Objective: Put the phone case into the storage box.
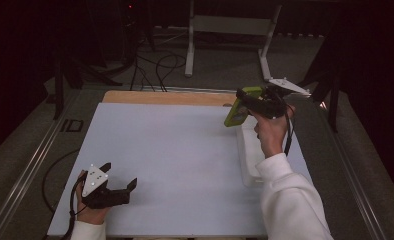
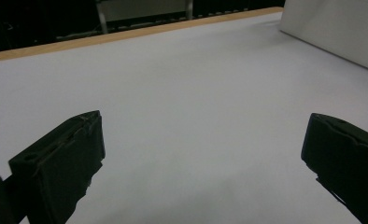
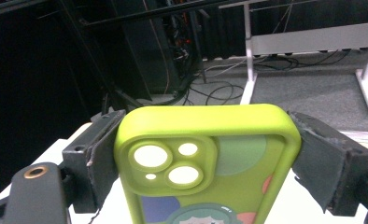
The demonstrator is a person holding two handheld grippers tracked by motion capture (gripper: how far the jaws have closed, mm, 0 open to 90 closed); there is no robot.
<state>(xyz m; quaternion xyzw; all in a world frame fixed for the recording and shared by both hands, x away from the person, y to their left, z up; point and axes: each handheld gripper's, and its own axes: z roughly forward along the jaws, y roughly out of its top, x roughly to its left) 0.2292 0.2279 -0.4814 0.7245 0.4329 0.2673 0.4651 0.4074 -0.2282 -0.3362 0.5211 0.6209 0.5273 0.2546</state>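
A lime-green phone case (image 1: 236, 111) hangs in the air above the table's far right part, gripped by my right gripper (image 1: 246, 97). In the right gripper view the case (image 3: 205, 168) sits between both black jaws, its camera cut-outs facing the camera and coloured shapes printed on its back. My left gripper (image 1: 119, 175) rests near the table's front left corner, held by a hand. In the left gripper view its jaws (image 2: 201, 154) stand wide apart with only bare white table between them.
A white rectangular box (image 1: 249, 152) lies along the right side of the white table (image 1: 175, 160), below the raised case, and shows at the top right of the left gripper view (image 2: 336, 32). A wooden strip (image 1: 165, 97) runs along the far edge. Cables and stand legs lie on the floor beyond.
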